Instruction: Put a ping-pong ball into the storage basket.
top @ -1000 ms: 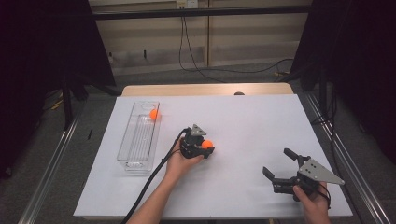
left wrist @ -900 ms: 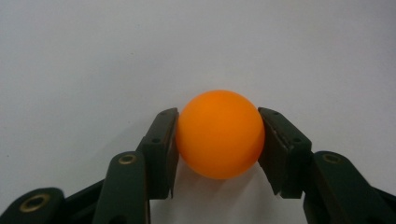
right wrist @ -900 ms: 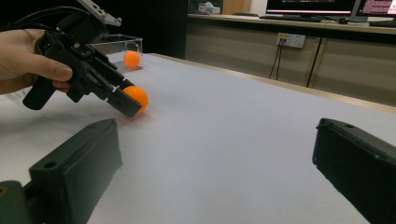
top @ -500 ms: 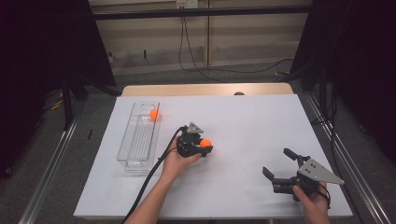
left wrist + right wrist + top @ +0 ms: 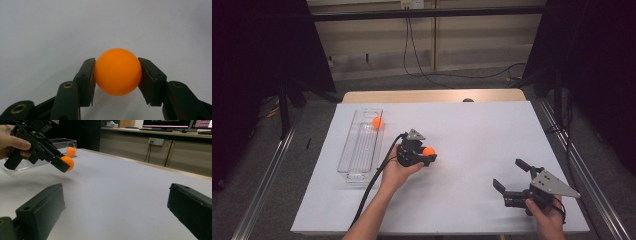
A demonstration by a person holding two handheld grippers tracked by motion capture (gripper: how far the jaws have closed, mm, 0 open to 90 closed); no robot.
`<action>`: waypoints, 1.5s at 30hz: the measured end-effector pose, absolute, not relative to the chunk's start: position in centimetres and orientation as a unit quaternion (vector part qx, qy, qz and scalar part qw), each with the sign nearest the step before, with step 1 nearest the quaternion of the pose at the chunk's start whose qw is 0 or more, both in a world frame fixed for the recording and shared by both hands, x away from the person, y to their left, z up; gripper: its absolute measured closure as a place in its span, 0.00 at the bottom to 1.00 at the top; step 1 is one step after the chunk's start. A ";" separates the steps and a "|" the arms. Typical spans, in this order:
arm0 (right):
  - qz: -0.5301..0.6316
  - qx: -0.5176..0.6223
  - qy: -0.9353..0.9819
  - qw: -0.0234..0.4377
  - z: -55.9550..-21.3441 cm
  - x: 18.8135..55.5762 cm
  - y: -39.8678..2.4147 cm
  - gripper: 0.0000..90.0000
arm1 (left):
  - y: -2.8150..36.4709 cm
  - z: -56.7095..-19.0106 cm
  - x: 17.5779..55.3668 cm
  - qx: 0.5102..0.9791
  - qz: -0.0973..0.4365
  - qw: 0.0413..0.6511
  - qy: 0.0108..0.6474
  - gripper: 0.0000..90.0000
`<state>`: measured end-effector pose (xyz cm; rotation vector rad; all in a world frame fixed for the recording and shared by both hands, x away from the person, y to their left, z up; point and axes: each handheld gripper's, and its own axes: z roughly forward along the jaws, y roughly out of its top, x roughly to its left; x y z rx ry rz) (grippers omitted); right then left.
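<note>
inside clear tray [image 5: 357, 150]: one orange ball [image 5: 376, 122]

We see white table cover [image 5: 492, 145] over wooden tabletop [image 5: 432, 95]. Behind it pale panelled wall [image 5: 472, 40] with socket [image 5: 412, 4] and black cables [image 5: 422, 65] hanging down. Grey floor [image 5: 312, 107] around. Dark curtains [image 5: 257, 60] at both sides. We notice monitors [image 5: 166, 123] on long counter [image 5: 160, 132].
</note>
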<state>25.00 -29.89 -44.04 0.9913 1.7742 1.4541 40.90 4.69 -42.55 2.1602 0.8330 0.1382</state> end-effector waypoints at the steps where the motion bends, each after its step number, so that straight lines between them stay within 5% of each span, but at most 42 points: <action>1: 0.552 0.376 0.674 0.316 -44.0 25.0 -29.9 0.01 | 4.7 -42.5 40.9 0.853 0.055 0.402 0.329 0.57; 45: 0.553 0.372 0.675 0.316 -44.0 25.0 -29.8 0.01 | 7.4 -40.3 40.8 0.841 0.058 0.409 0.350 0.57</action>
